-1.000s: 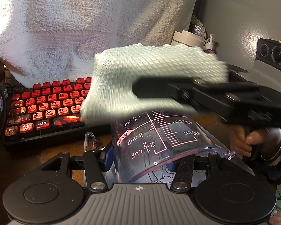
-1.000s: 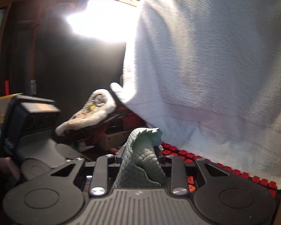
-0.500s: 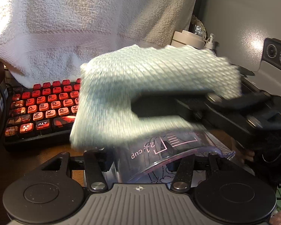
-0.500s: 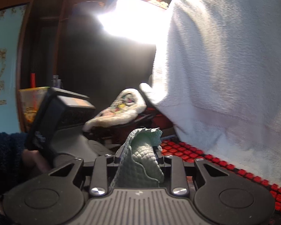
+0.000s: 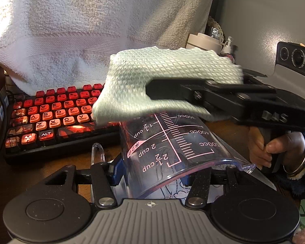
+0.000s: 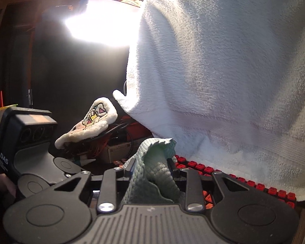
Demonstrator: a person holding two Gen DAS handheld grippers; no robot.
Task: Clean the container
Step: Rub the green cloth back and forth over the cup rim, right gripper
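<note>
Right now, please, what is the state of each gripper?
Left gripper: closed on the clear measuring cup.
Right gripper: closed on the pale green cloth.

From my left wrist view, the pale green waffle-weave cloth point(image 5: 162, 87) covers the far end of the clear plastic measuring cup with pink markings point(image 5: 168, 148), so its base is hidden. Whether the cloth touches the cup I cannot tell. The cloth's lower edge is blurred. My left gripper's point(image 5: 152, 174) fingertips are hidden behind the cup wall. The big white terry towel point(image 5: 81, 30) hides the back of the black keyboard with red glowing keys point(image 5: 55, 120). In my right wrist view, the cloth buries my right gripper's point(image 6: 152, 174) fingertips, and a bright glare washes out the background.
</note>
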